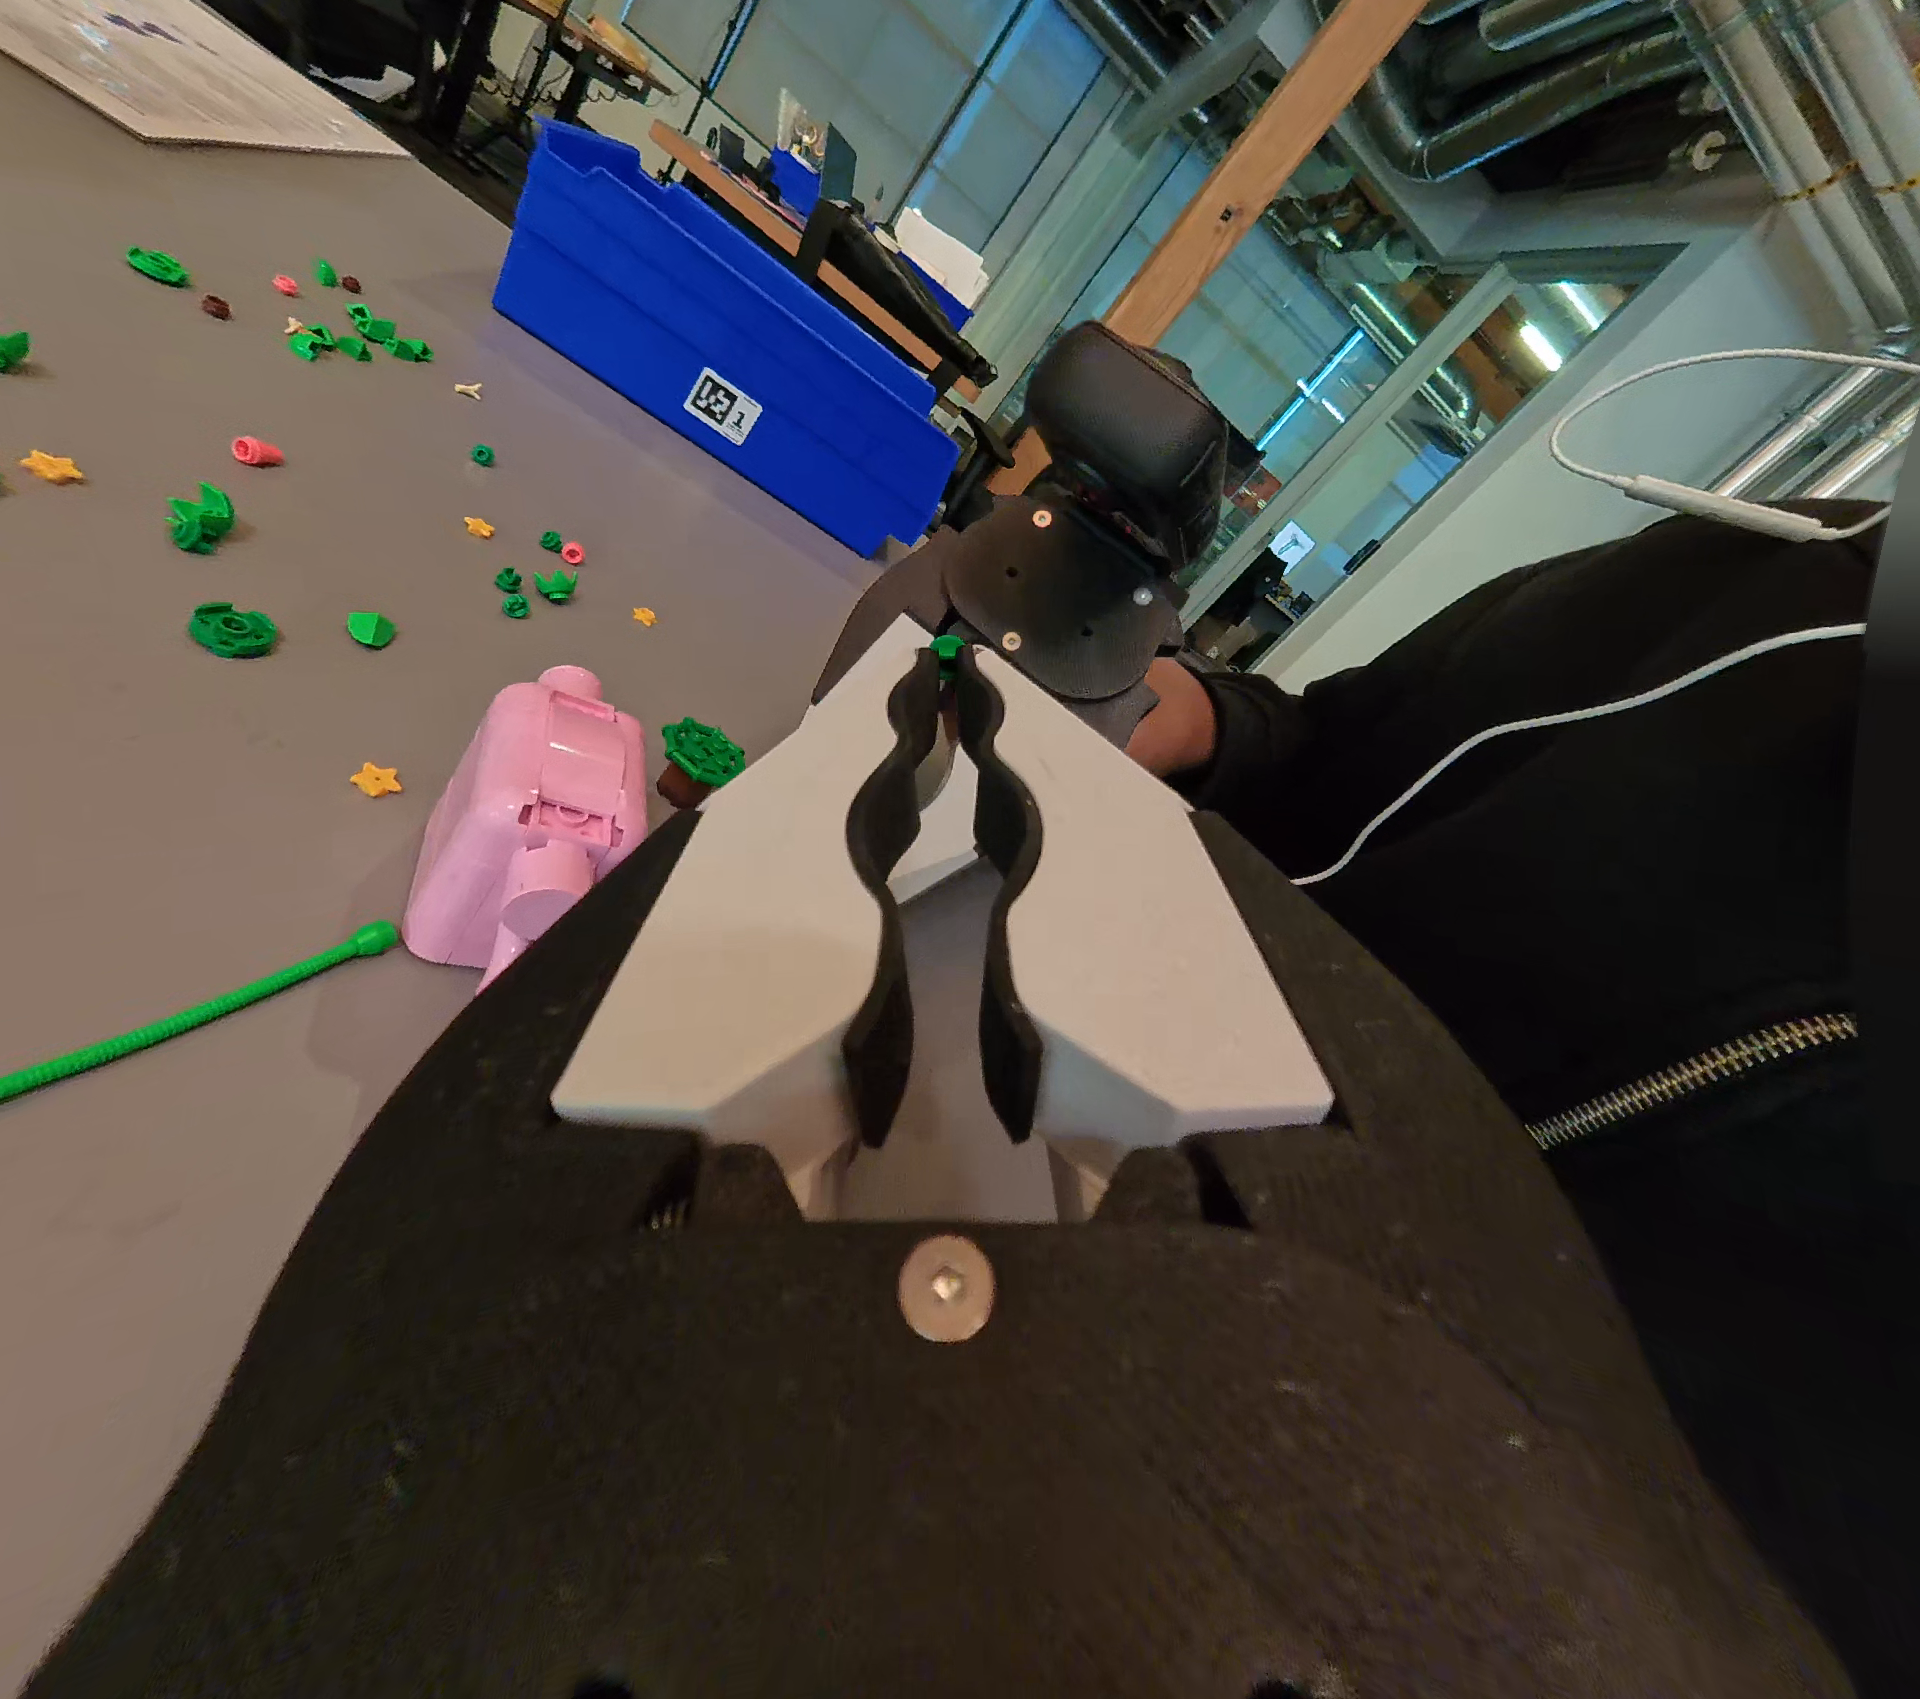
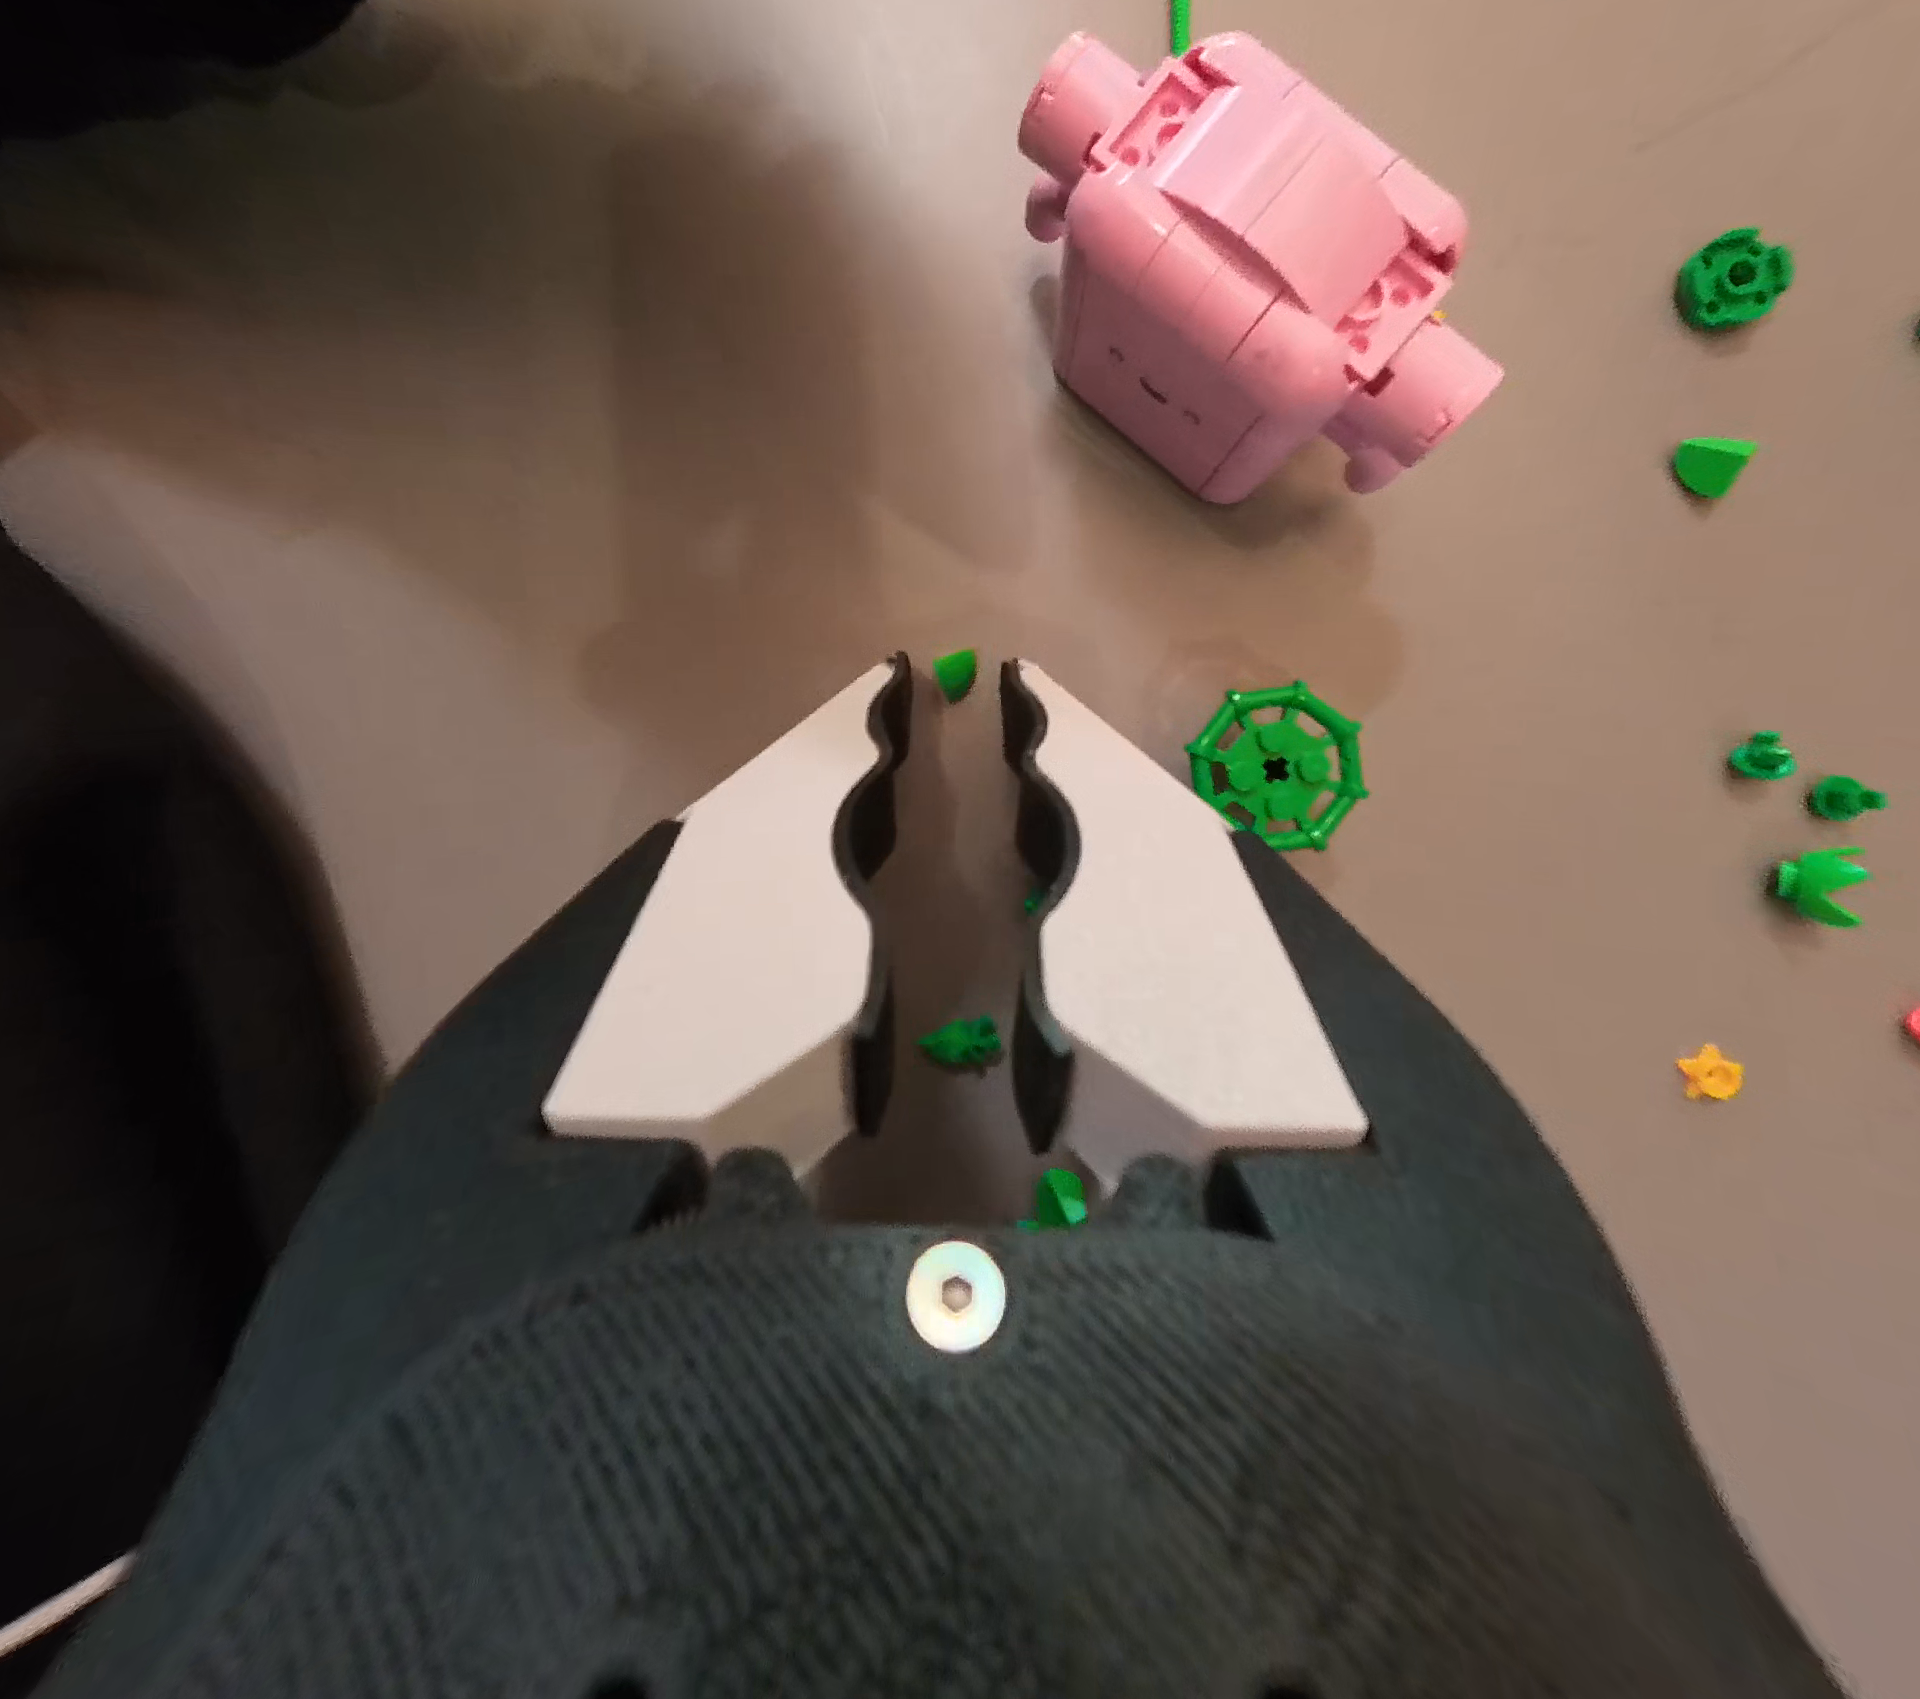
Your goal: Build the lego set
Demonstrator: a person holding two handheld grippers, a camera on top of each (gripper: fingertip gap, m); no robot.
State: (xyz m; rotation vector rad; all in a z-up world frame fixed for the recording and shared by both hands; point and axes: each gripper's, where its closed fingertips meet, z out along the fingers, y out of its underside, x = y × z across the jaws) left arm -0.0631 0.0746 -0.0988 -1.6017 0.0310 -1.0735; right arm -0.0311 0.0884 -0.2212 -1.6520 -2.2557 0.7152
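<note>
In the left wrist view, my left gripper is shut on a small green piece at its fingertips, held above the grey table. My right gripper's black body shows just beyond it. In the right wrist view, my right gripper points down at the table with its jaws slightly apart. A small green leaf piece sits between the tips, touching neither. The pink Lego build lies ahead to the right, and it also shows in the left wrist view. A green web wheel lies beside the right finger.
A long green stem lies by the pink build. Several loose green, yellow and pink pieces are scattered on the table. A blue bin and an instruction booklet stand at the far side. A person's dark sleeve is at the right. My hands' fingertips stand some 12 centimeters from each other. The green web wheel lies some 5 centimeters from my right tips, 12 centimeters from my left tips. Look for it in the left wrist view too.
</note>
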